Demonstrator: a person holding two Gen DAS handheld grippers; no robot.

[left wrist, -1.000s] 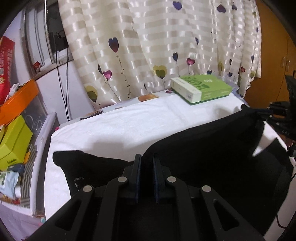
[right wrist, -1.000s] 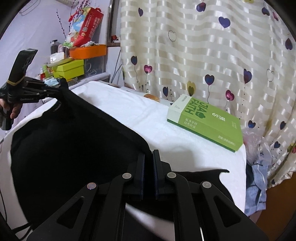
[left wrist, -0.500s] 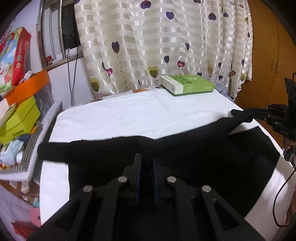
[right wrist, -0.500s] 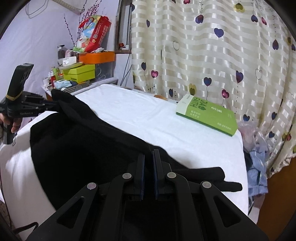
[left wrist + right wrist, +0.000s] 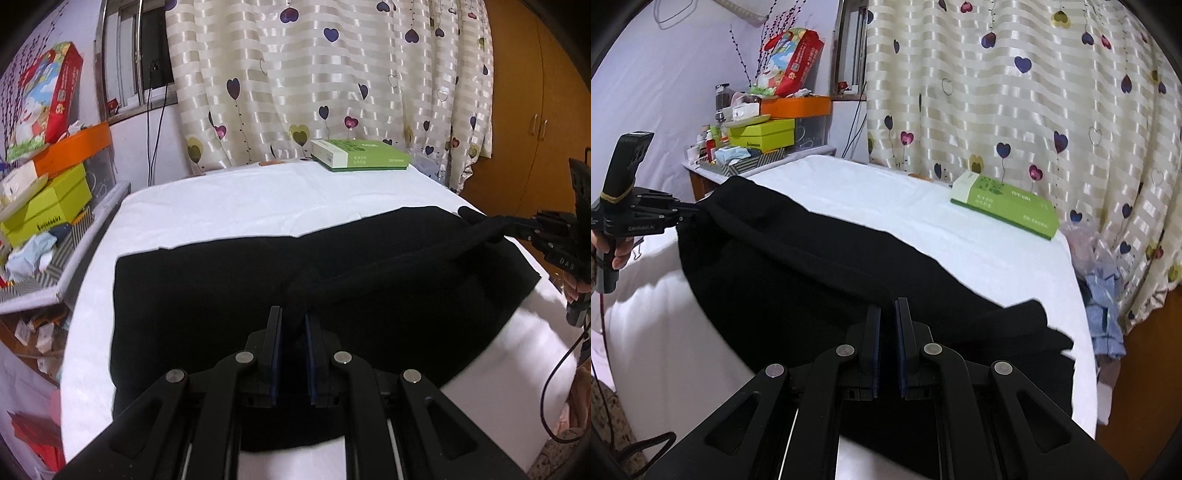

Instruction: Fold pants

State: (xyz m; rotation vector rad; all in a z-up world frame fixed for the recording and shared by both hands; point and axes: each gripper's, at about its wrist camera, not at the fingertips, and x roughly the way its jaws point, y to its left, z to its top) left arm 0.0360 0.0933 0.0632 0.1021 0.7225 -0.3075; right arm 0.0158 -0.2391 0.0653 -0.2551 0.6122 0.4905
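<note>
At the left, the black two-finger left tool point(image 5: 292, 325) is seen clamped on a ridge of the black fabric pants point(image 5: 229, 295), angled downward over the white cloth-covered surface point(image 5: 236, 206). The pants lie spread across that surface, one edge raised as a taut band between both tools. A fold-over step appears to be in hand; next, the gripped edge should be laid flat and let go evenly. At the right, the black two-finger right tool point(image 5: 887, 325) is likewise pinched shut on the fabric, though dark cloth makes the contact hard to confirm, and tilted downward.
</note>
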